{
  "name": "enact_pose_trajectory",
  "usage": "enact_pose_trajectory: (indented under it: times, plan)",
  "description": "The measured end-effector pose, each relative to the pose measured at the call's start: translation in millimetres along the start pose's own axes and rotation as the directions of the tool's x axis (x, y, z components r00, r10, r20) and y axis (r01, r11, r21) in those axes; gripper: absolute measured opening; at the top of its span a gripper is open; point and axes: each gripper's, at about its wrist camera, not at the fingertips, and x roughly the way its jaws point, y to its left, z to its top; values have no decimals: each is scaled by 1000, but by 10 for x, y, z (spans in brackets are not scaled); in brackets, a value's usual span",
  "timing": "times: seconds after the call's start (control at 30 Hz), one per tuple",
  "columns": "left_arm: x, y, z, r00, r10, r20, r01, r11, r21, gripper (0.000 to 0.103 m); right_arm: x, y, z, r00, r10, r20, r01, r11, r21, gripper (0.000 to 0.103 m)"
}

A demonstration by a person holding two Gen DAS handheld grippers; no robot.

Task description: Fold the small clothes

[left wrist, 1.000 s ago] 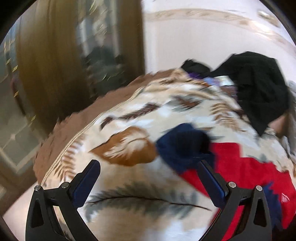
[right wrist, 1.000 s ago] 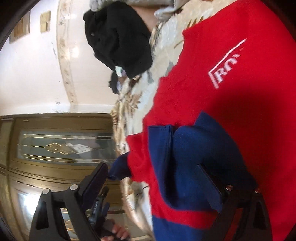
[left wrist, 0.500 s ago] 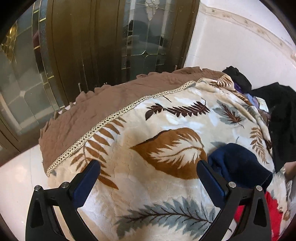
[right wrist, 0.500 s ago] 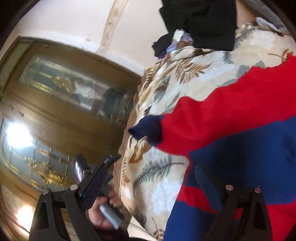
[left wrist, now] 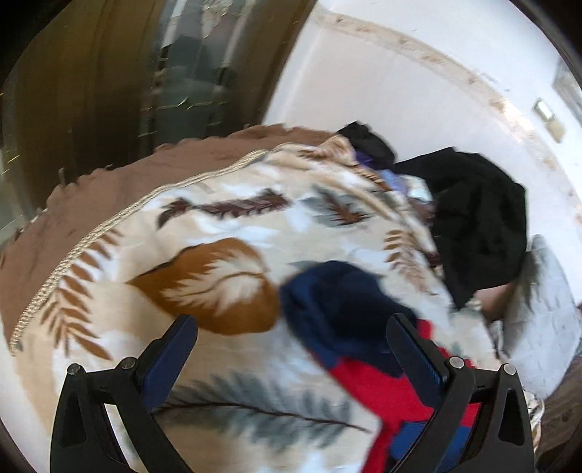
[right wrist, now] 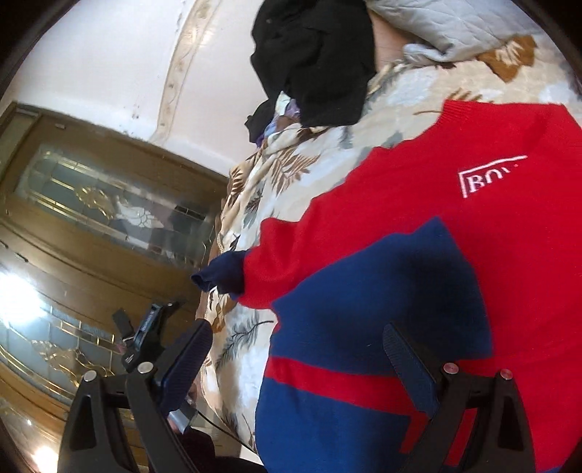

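Observation:
A small red and navy sweater [right wrist: 418, 233] with a white logo lies flat on a leaf-patterned blanket [right wrist: 291, 171]. Its sleeve stretches left and ends in a navy cuff [right wrist: 218, 276]. My right gripper [right wrist: 298, 333] hovers open over the sweater's navy panel and holds nothing. In the left wrist view the navy cuff [left wrist: 334, 302] lies bunched on the blanket [left wrist: 218, 233], with the red sleeve [left wrist: 385, 393] behind it. My left gripper [left wrist: 291, 327] is open just short of the cuff, its right finger over the navy cloth. The picture is blurred.
A heap of black clothes [left wrist: 480, 218] [right wrist: 316, 62] sits at the far end of the bed by a grey quilted pillow [right wrist: 429, 25]. A brown bedspread edge [left wrist: 120, 182] and wooden glass-panelled doors [right wrist: 91, 203] lie to the left. The other gripper [right wrist: 145, 327] shows beside the bed.
The left wrist view has swung right, back onto the navy cuff and red sleeve. The right gripper has shifted so that more of the sweater front and its logo shows. Both stay open.

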Motion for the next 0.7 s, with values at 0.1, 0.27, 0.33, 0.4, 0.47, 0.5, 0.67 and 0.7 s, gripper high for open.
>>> enact_pose_trajectory:
  times: [0.1, 0.27, 0.33, 0.4, 0.47, 0.5, 0.67, 0.7]
  plan:
    - [8, -264, -62, 998, 42, 43, -45, 997, 69, 103, -9, -31, 28, 1000, 10, -5, -10, 1000, 9, 97]
    - [252, -648, -140, 978, 196, 74, -208, 956, 208, 103, -3, -99, 23, 1000, 14, -9, -14, 1000, 13, 97]
    - [349, -783, -166, 957, 270, 102, -288, 914, 285, 103, -12, -161, 29, 1000, 12, -9, -12, 1000, 26, 97]
    - [454, -829, -163, 940, 323, 109, -341, 885, 317, 96, -31, -209, 37, 1000, 3, -7, -3, 1000, 31, 97]
    - [522, -762, -139, 953, 298, 61, -302, 906, 296, 26, -57, -250, 39, 1000, -4, -5, 4, 999, 32, 97]
    - [583, -675, -102, 966, 258, -2, -249, 933, 259, 7, -73, -267, 41, 1000, -9, -3, 9, 999, 32, 97]
    - [461, -555, -24, 991, 129, -30, -122, 975, 184, 4, -203, -365, 86, 999, -21, 25, 20, 998, 57, 96]
    - [361, -607, -7, 997, 71, -18, -66, 978, 196, 4, -252, -382, 99, 999, -24, 39, 22, 998, 61, 96]
